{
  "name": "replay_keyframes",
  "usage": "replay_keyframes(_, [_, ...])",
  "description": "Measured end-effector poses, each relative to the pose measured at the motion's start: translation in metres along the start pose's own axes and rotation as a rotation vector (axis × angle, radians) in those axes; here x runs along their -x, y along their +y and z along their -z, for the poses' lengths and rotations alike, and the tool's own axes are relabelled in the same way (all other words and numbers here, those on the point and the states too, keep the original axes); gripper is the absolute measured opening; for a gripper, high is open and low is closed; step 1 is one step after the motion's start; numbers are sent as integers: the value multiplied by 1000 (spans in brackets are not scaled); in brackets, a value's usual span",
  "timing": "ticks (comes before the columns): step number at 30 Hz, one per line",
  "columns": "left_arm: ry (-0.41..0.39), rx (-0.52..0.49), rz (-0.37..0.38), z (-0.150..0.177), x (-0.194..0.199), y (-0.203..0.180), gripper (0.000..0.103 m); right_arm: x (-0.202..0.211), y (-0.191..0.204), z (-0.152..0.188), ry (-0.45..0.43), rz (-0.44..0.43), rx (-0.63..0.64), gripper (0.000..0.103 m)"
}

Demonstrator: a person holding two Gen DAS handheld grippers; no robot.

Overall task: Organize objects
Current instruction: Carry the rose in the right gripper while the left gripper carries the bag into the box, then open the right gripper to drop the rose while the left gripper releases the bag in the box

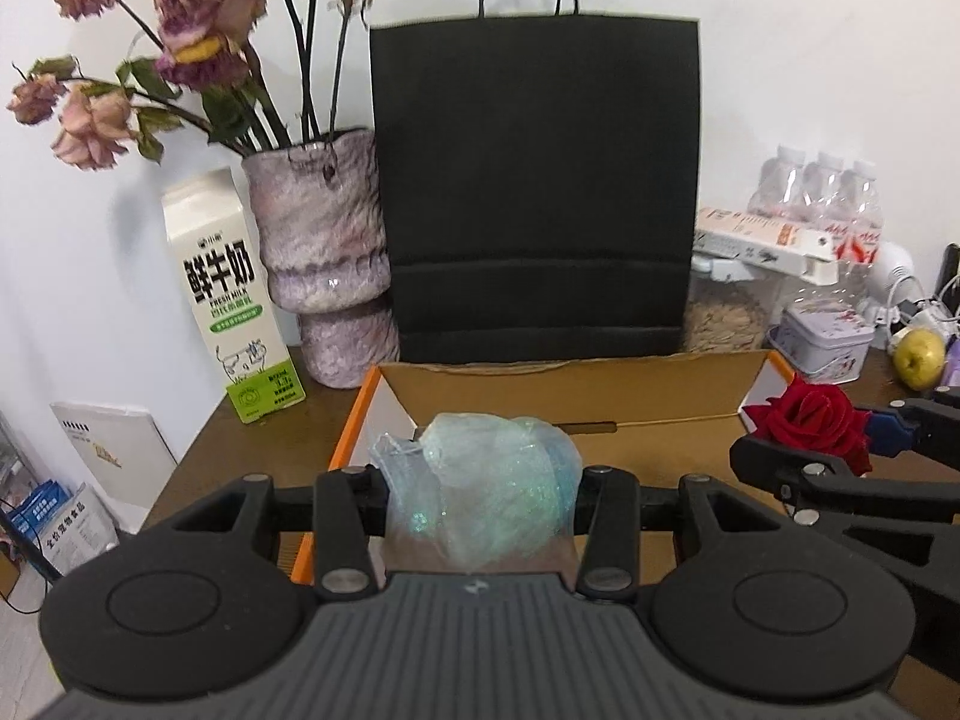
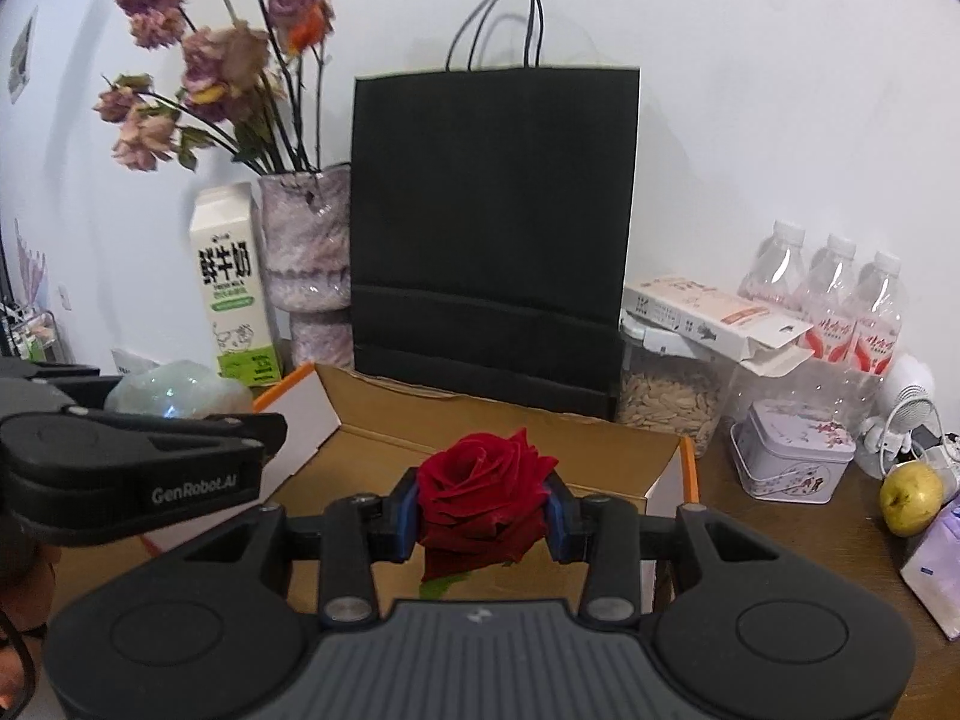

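Both loads sit over the open cardboard box [image 2: 480,438] for dropping in: my left gripper [image 1: 480,498] has its jaws clamped on crinkly iridescent wrap [image 1: 480,480], right gripper [image 2: 483,510] pinching a red rose [image 2: 480,492].

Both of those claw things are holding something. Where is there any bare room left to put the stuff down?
The open cardboard box in front of the black paper bag shows a bare brown floor: the clearest room. A strip of table lies free between the milk carton and the box. Right of the box is crowded: seed jar, tin, water bottles, pear.
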State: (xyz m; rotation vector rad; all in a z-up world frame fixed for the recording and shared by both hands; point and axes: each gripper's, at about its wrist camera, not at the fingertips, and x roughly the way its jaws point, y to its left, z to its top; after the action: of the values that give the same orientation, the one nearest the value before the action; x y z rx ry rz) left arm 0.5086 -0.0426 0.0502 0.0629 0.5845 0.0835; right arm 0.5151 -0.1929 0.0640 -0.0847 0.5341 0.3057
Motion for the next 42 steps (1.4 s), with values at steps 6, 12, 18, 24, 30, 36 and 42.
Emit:
replay_keyframes(6, [45,5,-31,-1,-26,0,44,-32,-3,-2,61,15,-8,38])
replay_keyframes(12, [77,7,-40,1,-43,-3,49,-54,-3,2,110,26,-12,40])
replay_keyframes(18, [35,15,-149,4,-45,3,103,-57,-10,3,118,80,-43,78])
replay_keyframes(24, [43,48,-132,2,-46,15,103,-53,-25,5,101,78,-86,101])
replay_keyframes(30, [43,39,-127,3,-42,11,103,-49,-23,6,98,72,-82,101])
replay_keyframes(36, [32,40,-129,2,-33,12,103,-39,-20,5,88,69,-78,101])
replay_keyframes(42, [23,42,-132,3,-18,14,103,-21,-17,2,67,69,-77,101])
